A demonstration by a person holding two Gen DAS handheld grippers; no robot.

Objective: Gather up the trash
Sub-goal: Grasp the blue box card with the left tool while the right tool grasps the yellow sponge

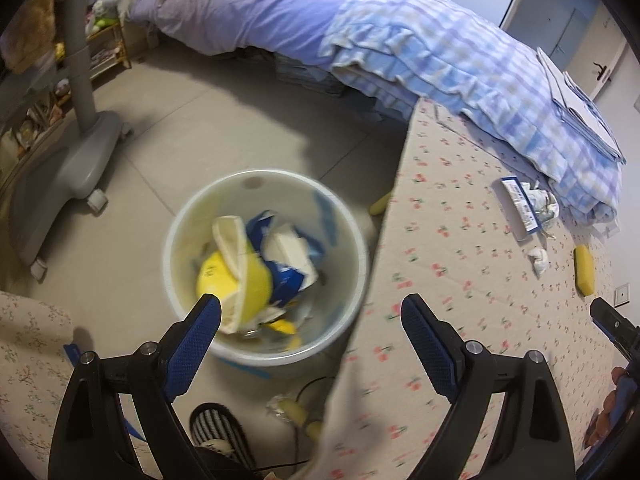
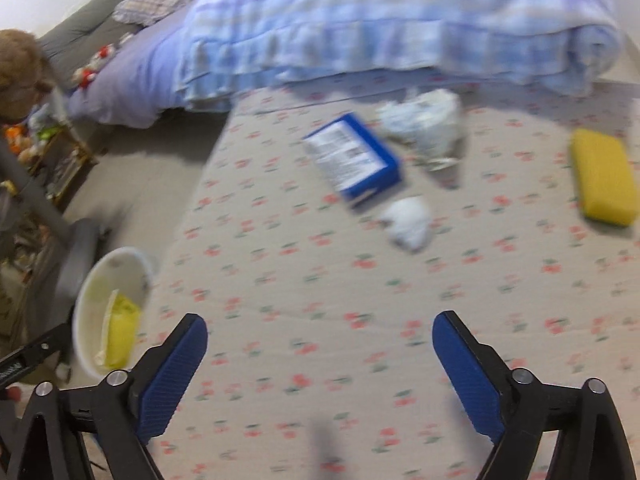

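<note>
In the left wrist view, the left gripper [image 1: 310, 314] hung released and empty over one round white bin [image 1: 266, 266] on the floor beside the mattress edge [image 1: 384, 240], yellow and blue scraps inside. In the right wrist view, the right gripper [image 2: 320, 334] gaped empty above the flowered mattress [image 2: 304, 280]; beyond lay one blue box [image 2: 354, 158], two crumpled tissues [image 2: 408, 222] and one yellow sponge [image 2: 604, 176].

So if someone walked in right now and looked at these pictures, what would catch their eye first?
Probably the white bin on the floor beside the bed, already holding yellow and blue rubbish. Next, the litter on the flowered sheet: a blue box, crumpled white tissues beside it, and a yellow sponge off to the right. Both pairs of blue fingers are spread wide with nothing between them.
</note>
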